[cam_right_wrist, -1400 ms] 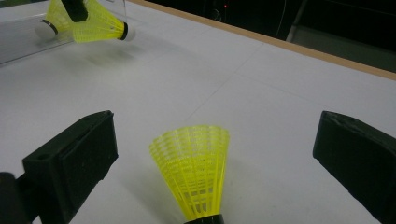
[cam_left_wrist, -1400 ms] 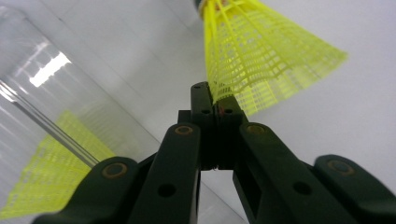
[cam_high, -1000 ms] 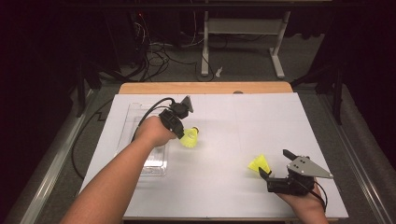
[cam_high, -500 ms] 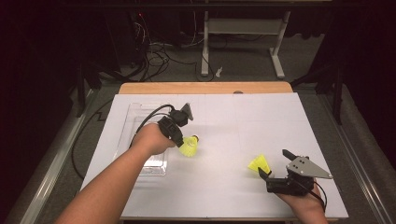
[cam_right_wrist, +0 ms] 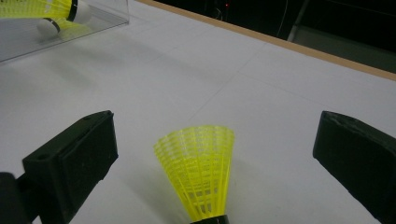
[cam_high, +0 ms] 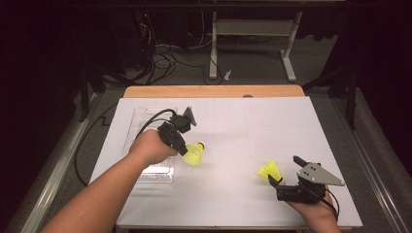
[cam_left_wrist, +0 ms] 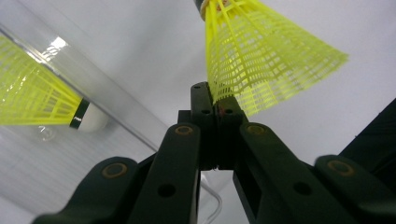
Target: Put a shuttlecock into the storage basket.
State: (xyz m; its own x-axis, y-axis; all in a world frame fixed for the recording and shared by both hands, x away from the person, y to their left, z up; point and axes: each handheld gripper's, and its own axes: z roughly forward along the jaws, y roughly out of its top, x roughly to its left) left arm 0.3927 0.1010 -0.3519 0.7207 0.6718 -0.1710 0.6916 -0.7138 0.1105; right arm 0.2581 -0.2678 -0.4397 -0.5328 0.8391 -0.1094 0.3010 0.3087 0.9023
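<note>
Left gripper [cam_high: 187,150] clamped on skirt rim of yellow mesh plastic shuttlecock [cam_high: 194,154], beside clear plastic box [cam_high: 145,116] near worktop [cam_high: 233,204] left edge. Right gripper [cam_high: 284,170] jaws wide apart around second yellow shuttlecock [cam_high: 269,171], standing on worktop near front right corner.

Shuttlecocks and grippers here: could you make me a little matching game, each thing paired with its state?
Things:
1. left gripper
2. right gripper
3. shuttlecock in the clear box
4. shuttlecock on the white table

States:
A. standing upright on its cork end
B. lying on its side
C. jaws wide apart
D. pinching a yellow skirt

Pairs: 1-D, 2-C, 3-B, 4-A
</note>
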